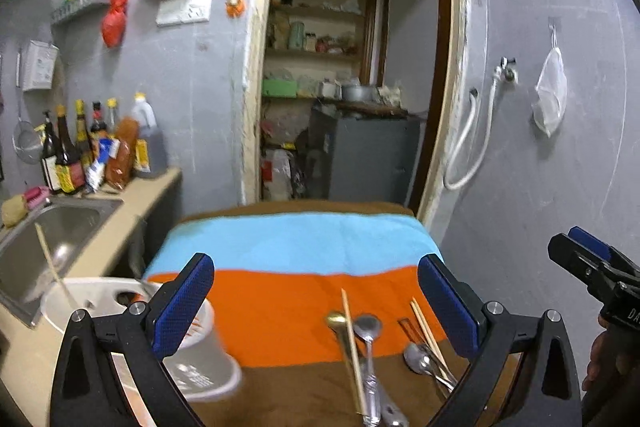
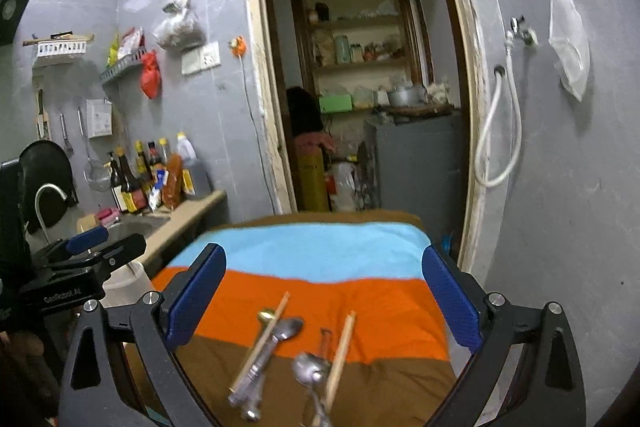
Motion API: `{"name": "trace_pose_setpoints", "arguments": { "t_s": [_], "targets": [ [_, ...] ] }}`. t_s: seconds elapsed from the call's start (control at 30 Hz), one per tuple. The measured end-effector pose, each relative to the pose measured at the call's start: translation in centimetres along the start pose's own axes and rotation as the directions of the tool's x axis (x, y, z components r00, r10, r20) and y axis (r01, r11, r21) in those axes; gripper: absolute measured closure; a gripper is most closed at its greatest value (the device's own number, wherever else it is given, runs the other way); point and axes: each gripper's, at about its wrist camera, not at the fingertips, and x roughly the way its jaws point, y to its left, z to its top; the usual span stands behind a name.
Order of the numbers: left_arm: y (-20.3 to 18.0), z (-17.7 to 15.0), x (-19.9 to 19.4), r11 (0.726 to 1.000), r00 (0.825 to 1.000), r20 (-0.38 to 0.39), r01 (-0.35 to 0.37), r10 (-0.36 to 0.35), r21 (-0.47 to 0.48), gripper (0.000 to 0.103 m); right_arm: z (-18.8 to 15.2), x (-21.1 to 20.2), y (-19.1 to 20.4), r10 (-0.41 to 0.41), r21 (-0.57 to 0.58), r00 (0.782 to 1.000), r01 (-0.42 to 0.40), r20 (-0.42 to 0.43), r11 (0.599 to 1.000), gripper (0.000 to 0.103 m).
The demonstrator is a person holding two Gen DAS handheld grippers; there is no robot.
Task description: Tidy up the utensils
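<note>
Utensils lie loose on a striped cloth (image 1: pixel 280 303), near its front edge, straddling the orange and brown bands. In the left wrist view:
- gold spoon (image 1: pixel 335 319), bowl toward the doorway, handle running back toward the camera
- one wooden chopstick (image 1: pixel 352 343) beside it, long axis nearly parallel, far tip on the orange band
- silver spoon (image 1: pixel 368 327), bowl on orange, handle toward the camera
- second silver spoon (image 1: pixel 416 357) to the right, bowl on brown, handle slanting down-right
- chopstick pair (image 1: pixel 426 331) crossing it, tilted up-left to down-right

Right wrist view shows the same pile blurred; the long axes lean right at the far ends.

White holder cup (image 1: pixel 192 359) stands at the cloth's left edge, partly behind the left gripper's finger; contents not clear. One chopstick (image 1: pixel 52 267) leans in the steel sink (image 1: pixel 48 227) beyond.

Left gripper (image 1: pixel 316 307): jaws spread wide, nothing between the pads, hanging above the pile. Right gripper (image 2: pixel 324 299): jaws likewise wide, empty, over the same utensils. Each gripper shows at the edge of the other's view.
</note>
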Motion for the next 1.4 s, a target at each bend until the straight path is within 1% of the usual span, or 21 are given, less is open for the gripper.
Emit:
{"name": "trace_pose_setpoints", "arguments": {
  "t_s": [0.23, 0.4, 0.43, 0.47, 0.5, 0.53, 0.6, 0.63, 0.7, 0.73, 0.77, 0.8, 0.83, 0.9, 1.0, 1.1, 1.17, 1.27, 1.33, 1.4],
  "targets": [
    [-1.8, -2.0, 3.8, 1.0, 0.995, -0.101, -0.008, 0.007, -0.006, 0.001, -2.9, 3.3, -4.2, 0.03, 0.063, 0.994, -0.023, -0.106, 0.998, 0.006],
    [-1.9, -3.4, 7.1, 0.999, 0.985, -0.173, 0.003, -0.009, -0.034, 0.001, -5.4, 6.9, -6.1, 0.074, 0.109, 0.976, -0.052, -0.204, 0.993, 0.007],
    [-1.8, -3.6, 7.6, 0.999, 0.983, -0.183, 0.004, -0.011, -0.043, 0.001, -5.9, 7.7, -6.2, 0.079, 0.113, 0.972, -0.055, -0.22, 0.992, 0.008],
    [-1.7, -3.8, 8.2, 0.999, 0.982, -0.191, 0.003, -0.013, -0.051, 0.001, -6.3, 8.2, -6.3, 0.084, 0.115, 0.969, -0.059, -0.231, 0.992, 0.012],
    [-1.6, -4.0, 8.8, 0.998, 0.98, -0.2, 0.003, -0.015, -0.058, 0.004, -6.7, 8.9, -6.3, 0.093, 0.117, 0.965, -0.066, -0.245, 0.991, 0.015],
    [-1.4, -4.2, 9.6, 0.998, 0.976, -0.216, 0.002, -0.016, -0.064, 0.007, -7.2, 9.9, -6.3, 0.101, 0.117, 0.958, -0.072, -0.267, 0.991, 0.02],
    [-1.2, -4.7, 11.0, 0.997, 0.968, -0.251, -0.003, -0.015, -0.071, 0.016, -8.0, 11.7, -6.2, 0.113, 0.121, 0.946, -0.079, -0.304, 0.99, 0.029],
    [-1.0, -4.9, 11.5, 0.997, 0.965, -0.261, -0.004, -0.015, -0.074, 0.017, -8.3, 12.5, -6.1, 0.122, 0.128, 0.939, -0.085, -0.32, 0.988, 0.037],
    [-0.6, -5.3, 12.6, 0.996, 0.958, -0.286, -0.003, -0.023, -0.089, 0.024, -9.1, 14.2, -6.0, 0.131, 0.135, 0.926, -0.088, -0.354, 0.987, 0.041],
    [-0.4, -5.5, 13.4, 0.995, 0.952, -0.305, 0.001, -0.032, -0.1, 0.027, -9.4, 15.1, -5.8, 0.136, 0.137, 0.919, -0.091, -0.369, 0.986, 0.046],
    [-0.2, -5.8, 13.9, 0.994, 0.947, -0.32, 0.004, -0.039, -0.108, 0.031, -9.7, 15.9, -5.7, 0.139, 0.137, 0.913, -0.093, -0.384, 0.986, 0.051],
    [0.0, -6.0, 14.5, 0.993, 0.942, -0.334, 0.006, -0.045, -0.116, 0.035, -10.0, 16.5, -5.6, 0.138, 0.133, 0.906, -0.092, -0.399, 0.987, 0.053],
    [0.1, -6.1, 14.9, 0.992, 0.938, -0.344, 0.007, -0.049, -0.123, 0.037, -10.3, 16.9, -5.6, 0.14, 0.132, 0.901, -0.093, -0.41, 0.987, 0.055],
    [0.4, -6.4, 15.9, 0.99, 0.929, -0.365, 0.011, -0.061, -0.138, 0.043, -10.8, 18.1, -5.0, 0.144, 0.127, 0.892, -0.098, -0.428, 0.987, 0.057],
    [0.6, -6.8, 16.9, 0.989, 0.92, -0.386, 0.017, -0.073, -0.147, 0.049, -11.4, 19.2, -4.3, 0.146, 0.119, 0.879, -0.102, -0.453, 0.988, 0.064],
    [1.0, -7.1, 18.1, 0.986, 0.907, -0.411, 0.026, -0.092, -0.164, 0.056, -12.0, 19.8, -4.1, 0.146, 0.121, 0.869, -0.101, -0.472, 0.988, 0.066],
    [1.2, -7.2, 18.5, 0.985, 0.905, -0.413, 0.028, -0.097, -0.172, 0.058, -12.4, 20.2, -3.8, 0.139, 0.114, 0.861, -0.095, -0.49, 0.989, 0.072],
    [1.2, -7.0, 18.9, 0.986, 0.907, -0.408, 0.041, -0.106, -0.165, 0.059, -12.9, 20.7, -3.9, 0.123, 0.11, 0.85, -0.077, -0.512, 0.991, 0.073],
    [1.1, -6.8, 19.3, 0.987, 0.906, -0.41, 0.049, -0.107, -0.15, 0.062, -13.0, 20.9, -4.0, 0.113, 0.104, 0.85, -0.07, -0.515, 0.992, 0.076],
    [1.0, -6.7, 19.6, 0.989, 0.902, -0.417, 0.061, -0.114, -0.136, 0.072, -12.9, 21.0, -3.9, 0.102, 0.09, 0.848, -0.064, -0.521, 0.994, 0.077]
  ]
}}
